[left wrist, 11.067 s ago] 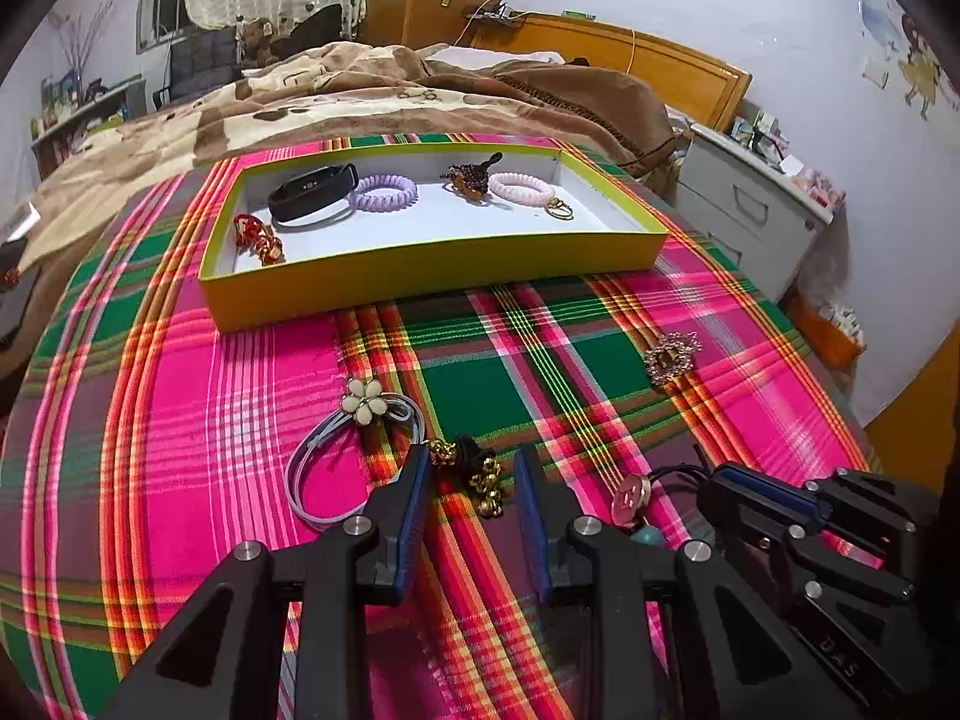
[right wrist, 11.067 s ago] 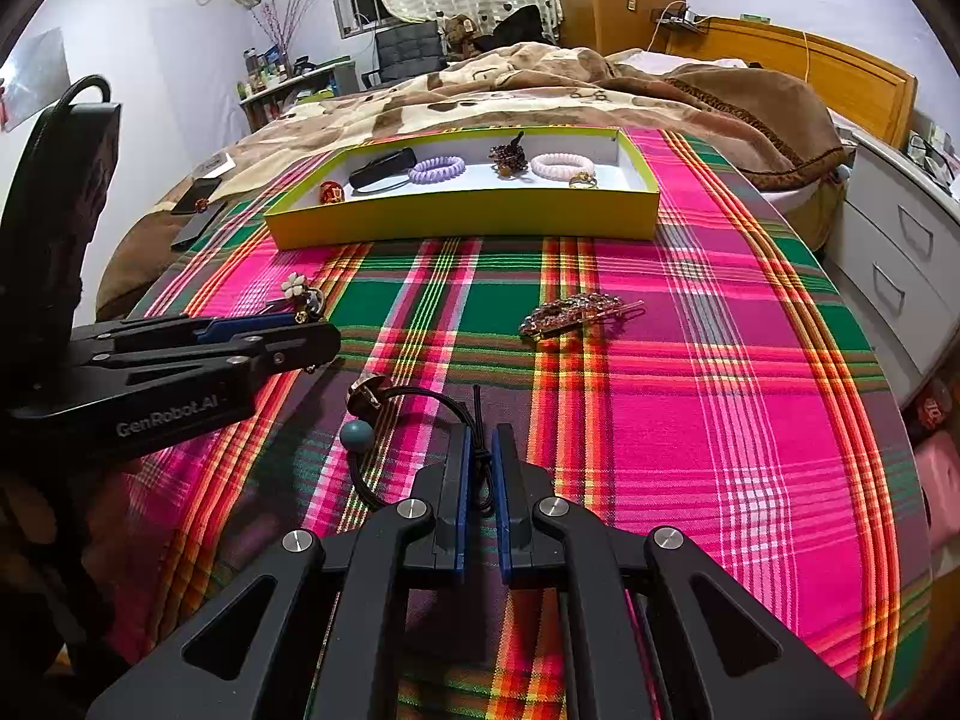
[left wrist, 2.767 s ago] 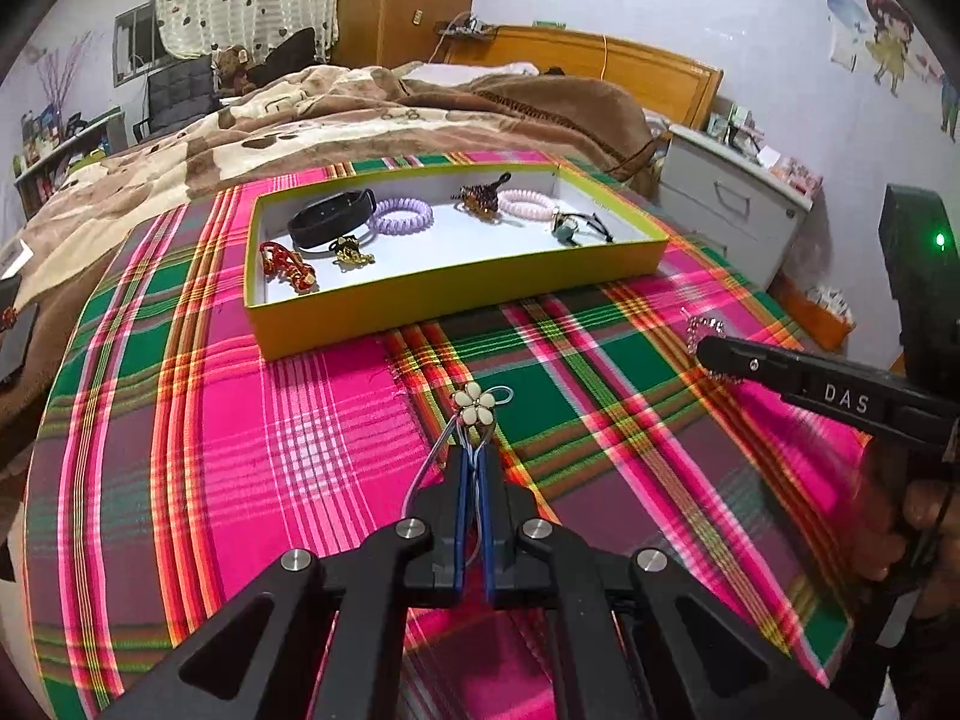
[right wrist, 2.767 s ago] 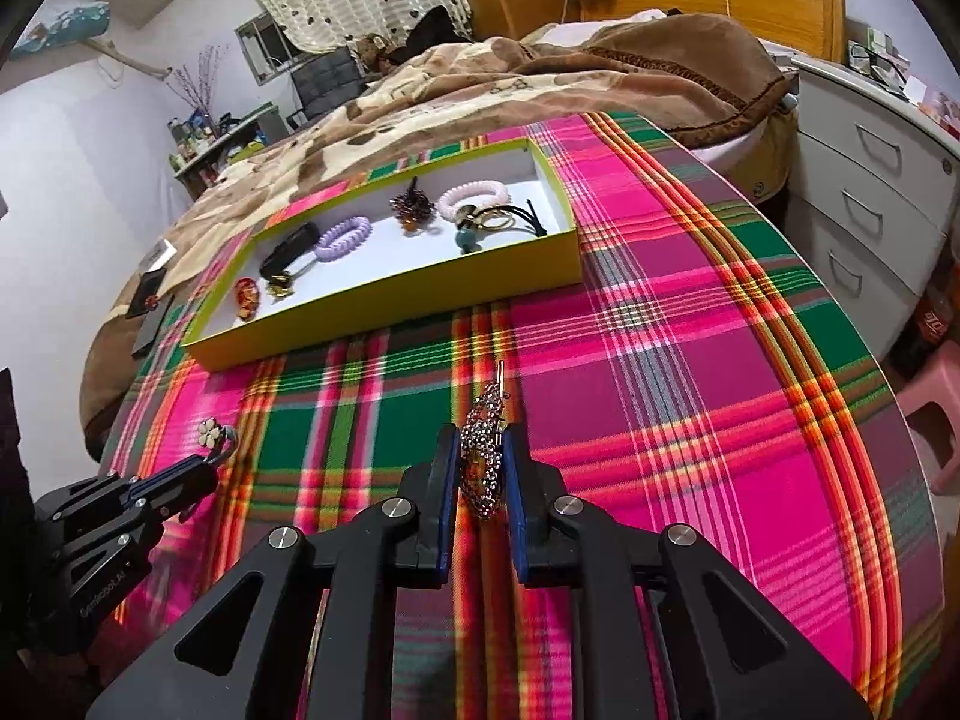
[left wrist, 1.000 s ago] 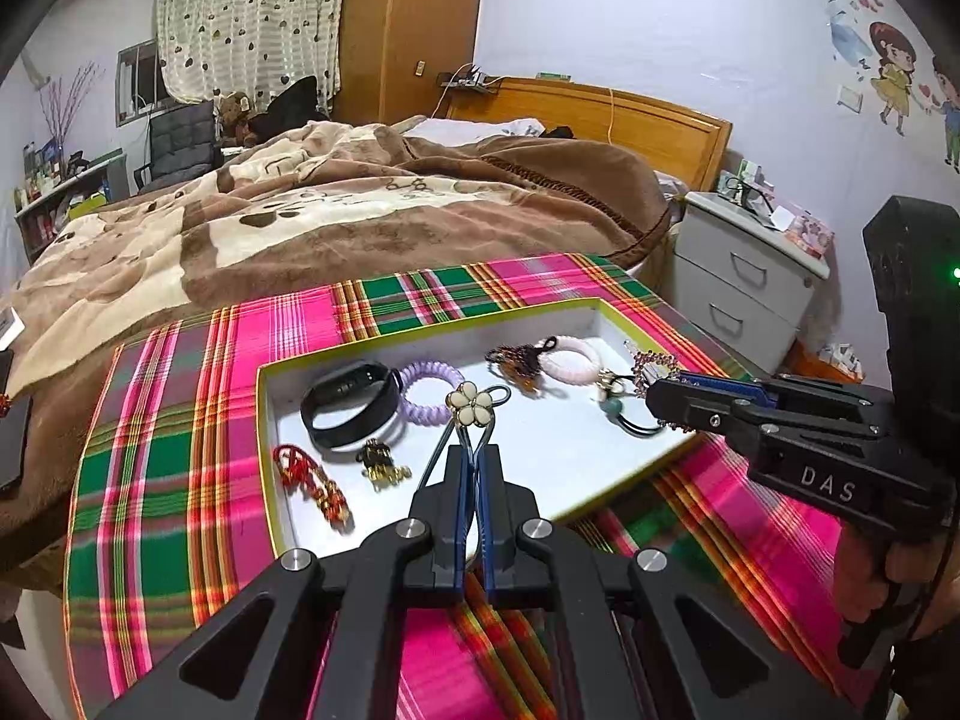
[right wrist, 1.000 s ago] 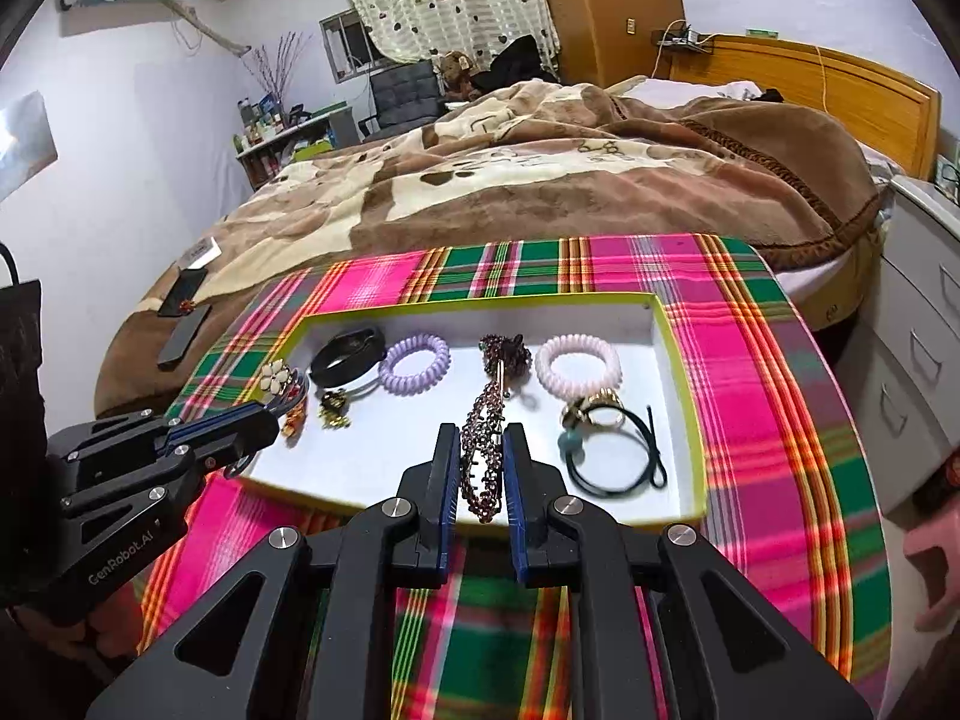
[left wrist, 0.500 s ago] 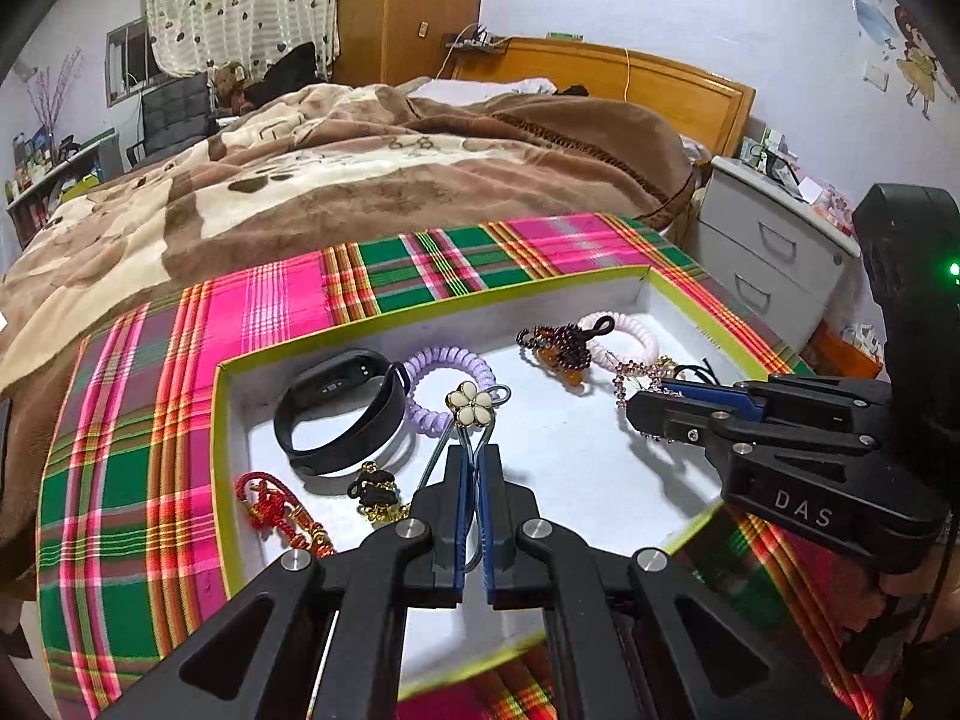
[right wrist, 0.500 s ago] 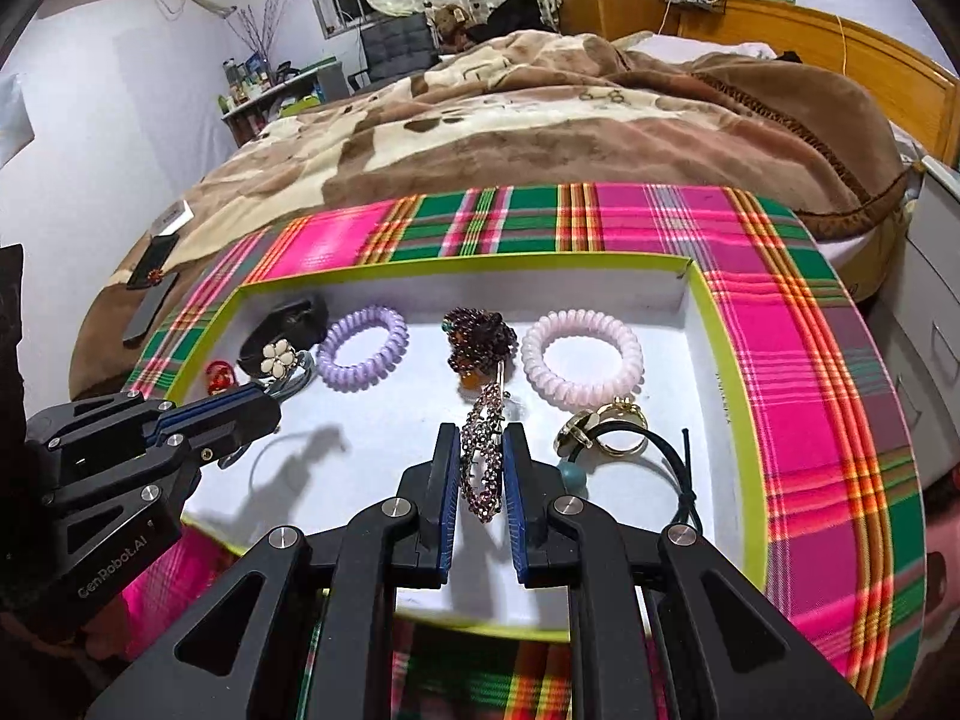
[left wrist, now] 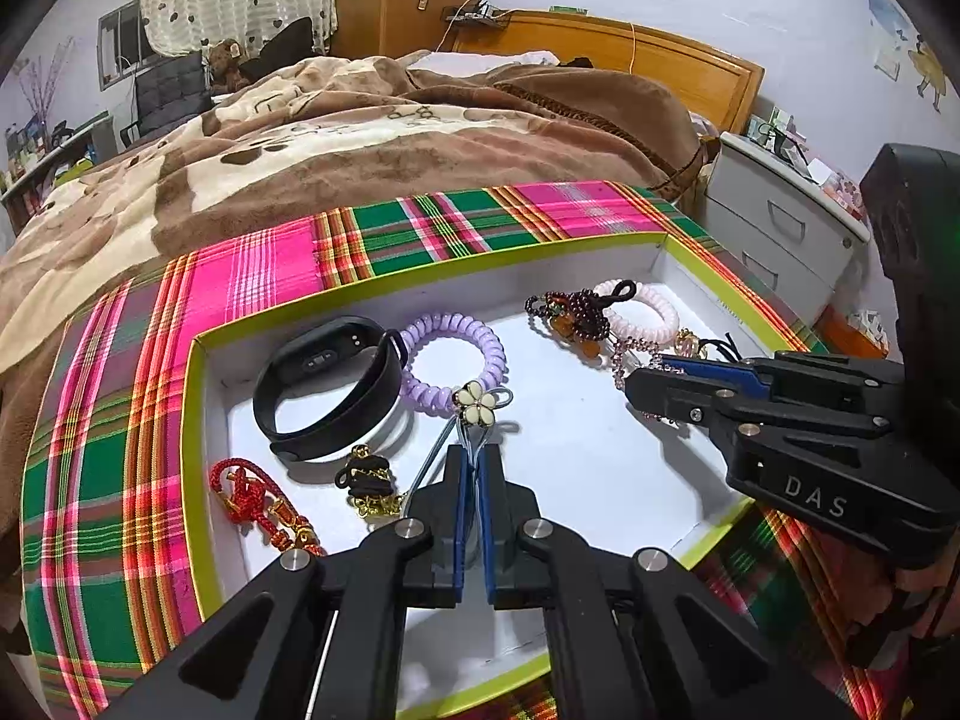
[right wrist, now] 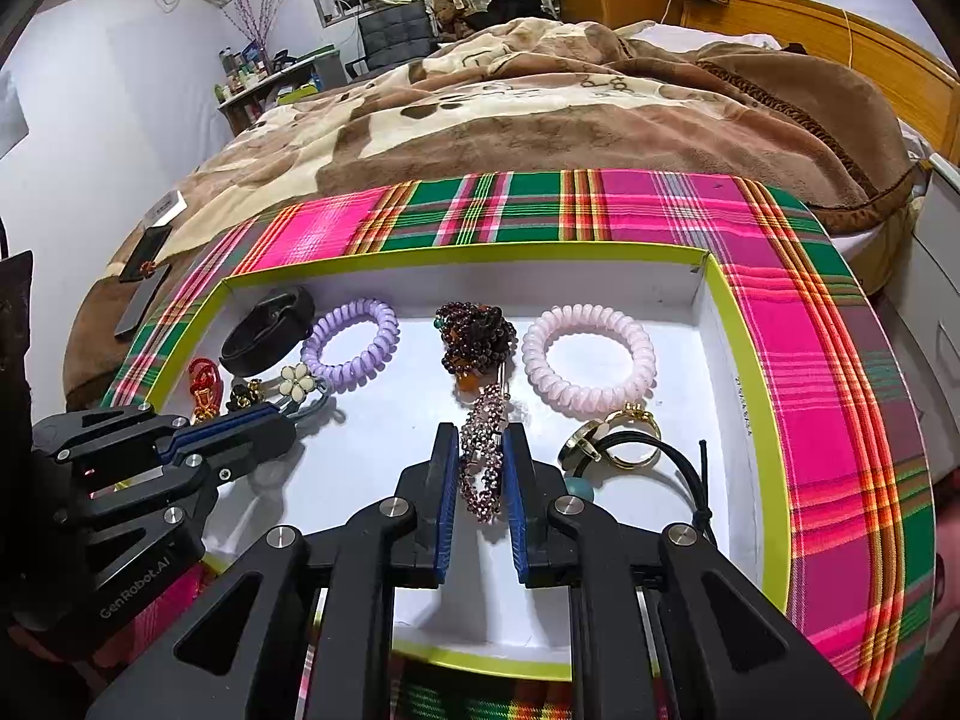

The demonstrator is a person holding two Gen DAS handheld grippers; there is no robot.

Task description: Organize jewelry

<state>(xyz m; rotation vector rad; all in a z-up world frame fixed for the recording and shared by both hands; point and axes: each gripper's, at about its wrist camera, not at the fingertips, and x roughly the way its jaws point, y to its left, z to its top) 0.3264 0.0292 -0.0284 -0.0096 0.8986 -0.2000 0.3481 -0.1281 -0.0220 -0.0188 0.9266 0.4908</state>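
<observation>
A yellow-green tray point(left wrist: 193, 420) with a white floor sits on the plaid cloth. My left gripper point(left wrist: 472, 468) is shut on the grey flower hair tie point(left wrist: 475, 405) and holds it over the tray floor; it also shows in the right wrist view point(right wrist: 297, 381). My right gripper point(right wrist: 481, 450) has its jaws slightly apart around the rhinestone hair clip point(right wrist: 483, 456), which lies between the pads over the tray floor. The tray holds a black band point(left wrist: 327, 384), a purple coil tie point(left wrist: 447, 360), a pink coil tie point(right wrist: 588, 357), a bead cluster point(right wrist: 477, 339) and a red knot charm point(left wrist: 258, 507).
A gold ring and black elastic with a teal bead point(right wrist: 630, 450) lie at the tray's right. A small black-gold piece point(left wrist: 366, 477) lies near the red charm. The brown blanket bed point(left wrist: 360, 138) is behind the plaid table. White drawers point(left wrist: 780, 234) stand at the right.
Both grippers have come lower and further into the tray. The right jaws have parted a little around the rhinestone clip. The left stays shut on the flower tie.
</observation>
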